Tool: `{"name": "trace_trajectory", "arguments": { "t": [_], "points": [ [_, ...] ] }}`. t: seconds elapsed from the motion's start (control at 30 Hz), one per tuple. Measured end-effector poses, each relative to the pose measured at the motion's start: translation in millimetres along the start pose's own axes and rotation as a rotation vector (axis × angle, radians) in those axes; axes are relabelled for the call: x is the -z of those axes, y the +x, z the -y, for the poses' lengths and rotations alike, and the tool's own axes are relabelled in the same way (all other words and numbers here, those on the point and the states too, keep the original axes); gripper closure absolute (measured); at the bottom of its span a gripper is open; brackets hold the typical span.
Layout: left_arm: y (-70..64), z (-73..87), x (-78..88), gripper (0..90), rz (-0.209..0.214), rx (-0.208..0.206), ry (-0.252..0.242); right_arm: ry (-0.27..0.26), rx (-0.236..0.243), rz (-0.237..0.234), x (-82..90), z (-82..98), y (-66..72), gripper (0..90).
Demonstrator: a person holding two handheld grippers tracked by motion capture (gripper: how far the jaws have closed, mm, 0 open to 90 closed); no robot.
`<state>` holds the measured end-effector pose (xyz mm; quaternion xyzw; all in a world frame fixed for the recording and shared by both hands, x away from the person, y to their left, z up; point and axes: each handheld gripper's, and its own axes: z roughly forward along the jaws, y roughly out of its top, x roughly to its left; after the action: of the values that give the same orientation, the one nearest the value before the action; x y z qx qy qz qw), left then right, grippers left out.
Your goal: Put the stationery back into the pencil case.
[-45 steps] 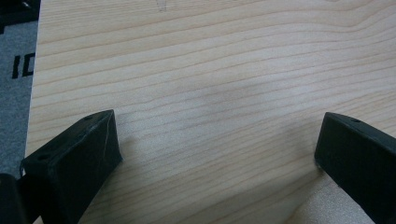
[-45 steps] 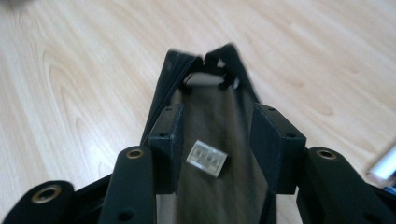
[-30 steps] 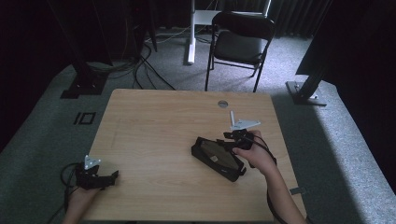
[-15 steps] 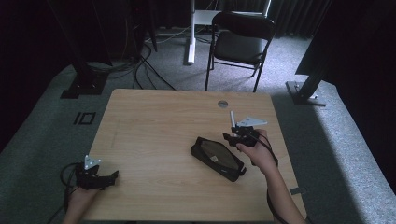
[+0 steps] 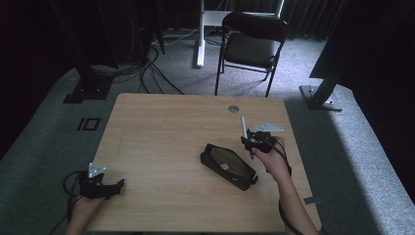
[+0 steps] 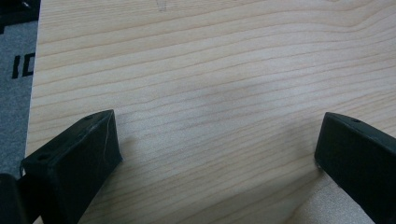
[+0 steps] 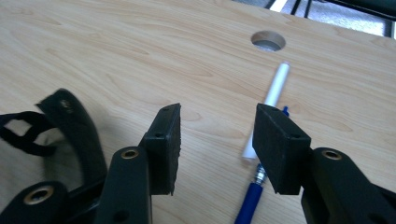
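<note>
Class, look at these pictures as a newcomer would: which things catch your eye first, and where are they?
A black pencil case lies slantwise on the wooden table. Just right of it the right tongs stand open beside a white-and-blue pen on the wood. The left tongs rest open at the near left corner.

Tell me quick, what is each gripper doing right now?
Left gripper: open, holding nothing.
Right gripper: open, empty, a pen beside it.
</note>
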<state>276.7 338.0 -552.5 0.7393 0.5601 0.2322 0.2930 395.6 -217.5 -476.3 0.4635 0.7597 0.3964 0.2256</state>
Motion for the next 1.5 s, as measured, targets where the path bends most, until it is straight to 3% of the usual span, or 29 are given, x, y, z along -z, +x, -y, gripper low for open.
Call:
{"name": "trace_trajectory", "arguments": {
  "t": [0.5,0.73,1.13,1.5],
  "points": [
    [0.0,0.0,0.0,0.3,0.000,0.000,0.000,-0.005,-0.097,0.096,-17.0,9.7,-17.9,53.4],
    [0.0,0.0,0.0,0.3,0.000,0.000,0.000,0.036,-0.126,0.132,-25.9,20.4,-26.1,58.2],
    [0.0,0.0,0.0,0.3,0.000,0.000,0.000,0.103,-0.145,0.155,-40.4,36.0,-29.5,61.0],
    [0.0,0.0,0.0,0.4,0.000,0.000,0.000,0.123,-0.174,0.161,-49.5,42.3,-32.4,62.0]
  ]
}}
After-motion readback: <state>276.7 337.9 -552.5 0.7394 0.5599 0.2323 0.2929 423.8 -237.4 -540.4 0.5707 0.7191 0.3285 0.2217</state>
